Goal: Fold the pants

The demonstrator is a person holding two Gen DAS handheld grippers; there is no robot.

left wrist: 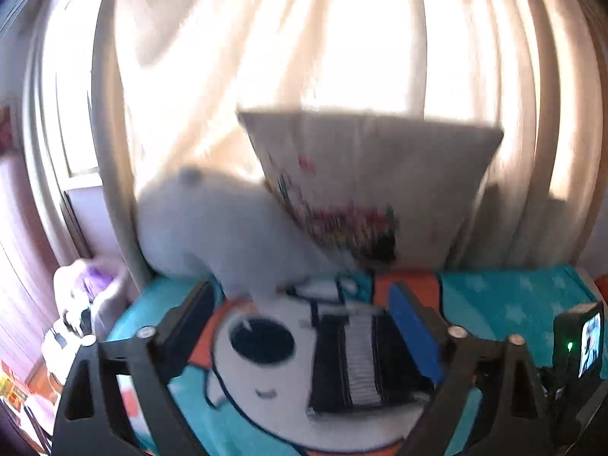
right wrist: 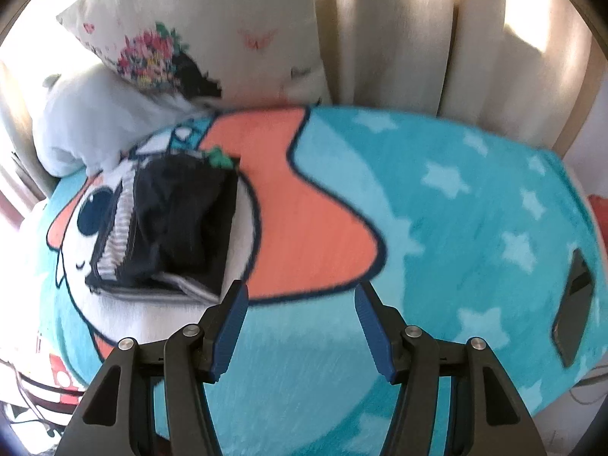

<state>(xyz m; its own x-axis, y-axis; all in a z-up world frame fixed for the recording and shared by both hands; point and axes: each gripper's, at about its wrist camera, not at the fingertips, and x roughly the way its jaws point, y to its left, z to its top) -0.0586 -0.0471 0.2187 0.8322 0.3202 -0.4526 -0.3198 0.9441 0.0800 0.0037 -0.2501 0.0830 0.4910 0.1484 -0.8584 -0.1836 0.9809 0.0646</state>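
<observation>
The dark navy pants with a grey-and-white striped side band lie folded into a compact rectangle on the teal cartoon blanket, shown in the left wrist view [left wrist: 361, 361] and the right wrist view [right wrist: 178, 228]. My left gripper [left wrist: 300, 304] is open, its fingers apart on either side of the folded pants and holding nothing. My right gripper [right wrist: 302, 292] is open and empty, just to the right of the pants' near corner, over the teal and orange blanket [right wrist: 418, 250].
A floral pillow [right wrist: 197, 26] and a white plush toy [right wrist: 95, 114] rest at the head of the bed against cream curtains [left wrist: 342, 38]. A dark flat device [right wrist: 573, 304] lies on the blanket's right edge. Clutter [left wrist: 76, 304] sits left of the bed.
</observation>
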